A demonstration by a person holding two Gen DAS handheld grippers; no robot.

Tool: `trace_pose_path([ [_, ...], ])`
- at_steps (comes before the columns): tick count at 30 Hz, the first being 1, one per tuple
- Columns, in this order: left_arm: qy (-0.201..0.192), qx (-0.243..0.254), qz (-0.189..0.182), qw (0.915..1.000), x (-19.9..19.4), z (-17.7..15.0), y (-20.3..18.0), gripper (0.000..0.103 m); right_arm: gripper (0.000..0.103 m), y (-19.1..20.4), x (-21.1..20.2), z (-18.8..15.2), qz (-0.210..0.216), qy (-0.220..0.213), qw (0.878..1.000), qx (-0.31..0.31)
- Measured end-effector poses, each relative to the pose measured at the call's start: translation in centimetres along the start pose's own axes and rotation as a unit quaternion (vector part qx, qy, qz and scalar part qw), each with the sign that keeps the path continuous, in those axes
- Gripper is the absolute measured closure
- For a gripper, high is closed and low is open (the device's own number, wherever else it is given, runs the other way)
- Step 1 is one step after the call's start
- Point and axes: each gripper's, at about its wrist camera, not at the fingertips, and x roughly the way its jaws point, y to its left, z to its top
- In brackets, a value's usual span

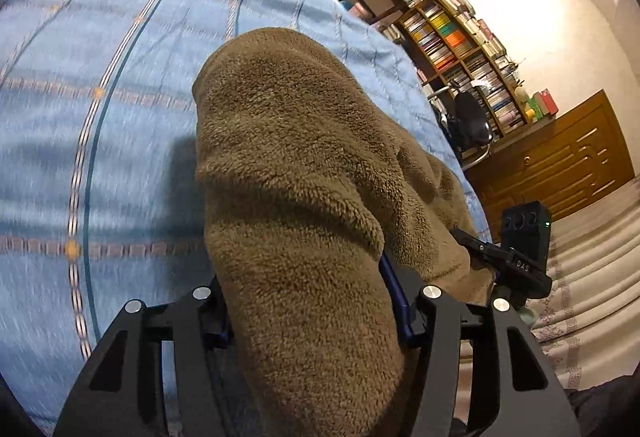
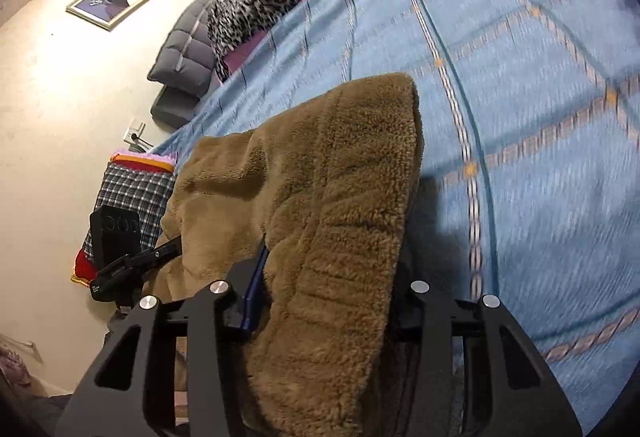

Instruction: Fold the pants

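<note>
- You've got the pants bunched thick and fleecy between both tools, held up over the blue bedspread.
- Left gripper: fingers clamped on a fat roll of brown fleece.
- Right gripper: fingers also closed on the fabric, with a flap draped over the top.
- Risk, as I judge it: that pile is bulky, so a layer could slide out if you pull the two apart.
- The bedspread looks blurred, which suggests speed; a quick swing could flop the loose end crooked.
- Readable writing: "DAS" on the other tool's black mount in the left view.
</note>
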Motion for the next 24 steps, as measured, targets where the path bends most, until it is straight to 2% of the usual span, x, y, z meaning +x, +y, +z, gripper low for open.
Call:
trace_pose_path([
  [7,-0.025,0.020,-0.004,0.9995,2.3,6.3,-1.9,0.047,0.056,0.0,-0.6,6.5,-0.013,-0.044,0.999,-0.014],
  [11,-0.032,0.027,-0.010,0.9991,5.0,10.7,-2.5,0.047,0.056,-0.8,0.0,10.9,-0.032,-0.068,0.997,-0.022],
  [18,-0.037,0.026,-0.016,0.9988,10.3,17.5,-2.0,0.047,0.057,-3.6,2.5,18.1,-0.066,-0.086,0.994,-0.029],
  [24,-0.044,0.032,-0.016,0.9984,14.5,21.7,-1.2,0.047,0.057,-6.4,4.9,21.8,-0.087,-0.093,0.991,-0.036],
])
